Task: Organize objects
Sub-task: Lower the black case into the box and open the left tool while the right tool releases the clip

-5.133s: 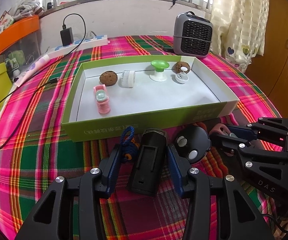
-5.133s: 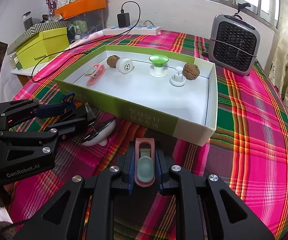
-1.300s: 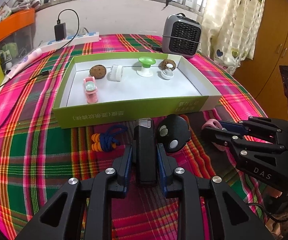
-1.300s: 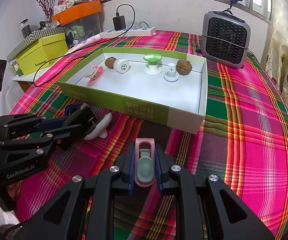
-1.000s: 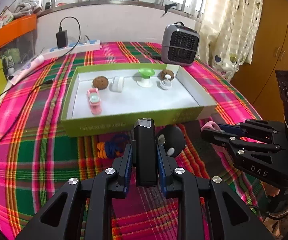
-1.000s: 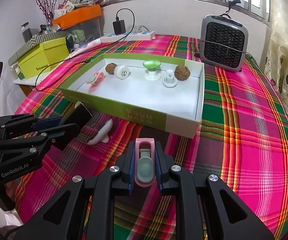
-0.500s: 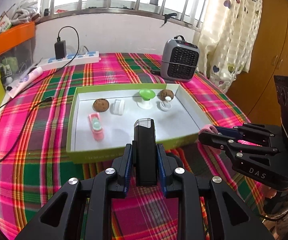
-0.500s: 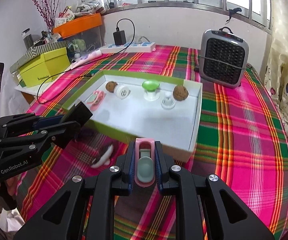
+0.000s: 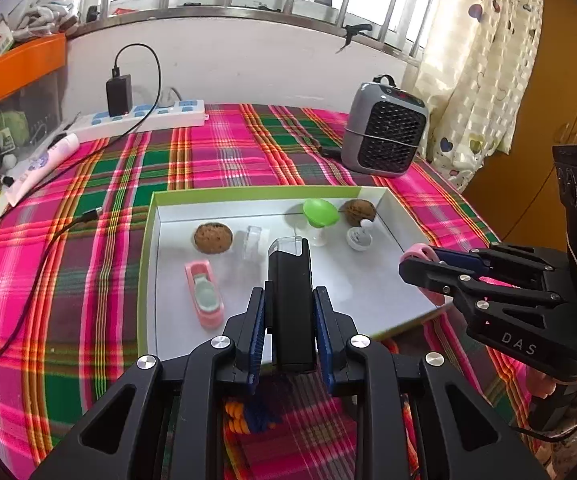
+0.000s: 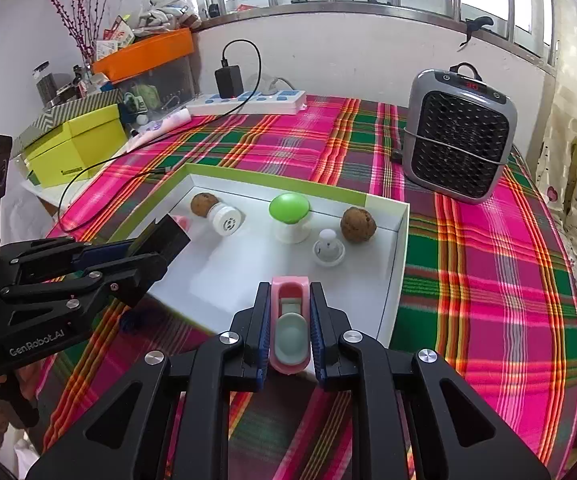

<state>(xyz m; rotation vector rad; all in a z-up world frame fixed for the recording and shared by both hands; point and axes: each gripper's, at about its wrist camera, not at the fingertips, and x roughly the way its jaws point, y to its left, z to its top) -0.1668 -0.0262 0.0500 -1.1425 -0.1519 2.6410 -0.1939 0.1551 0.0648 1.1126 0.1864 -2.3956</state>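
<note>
My left gripper [image 9: 289,314] is shut on a black rectangular device [image 9: 289,300], held above the near edge of the green-rimmed white box [image 9: 248,193]. My right gripper [image 10: 289,326] is shut on a pink clip with a pale green insert [image 10: 289,322], over the box's [image 10: 400,248] near right part. Inside the box lie another pink clip [image 9: 204,298], two walnuts [image 9: 213,237] [image 9: 360,212], a white cap [image 9: 253,242], a green-topped knob [image 9: 320,214] and a small white knob [image 9: 358,236]. A blue and orange cord [image 9: 254,412] lies on the cloth under the left gripper.
A grey heater [image 9: 384,140] stands behind the box at the right. A white power strip with a black charger [image 9: 140,116] and its cable [image 9: 28,272] lie at the back left. A yellow box [image 10: 76,144] sits at the table's left edge. Plaid cloth [image 10: 488,280] covers the table.
Both grippers have risen and moved forward from the cloth in front of the box to over its near edge, each carrying its object. The black round object is out of sight.
</note>
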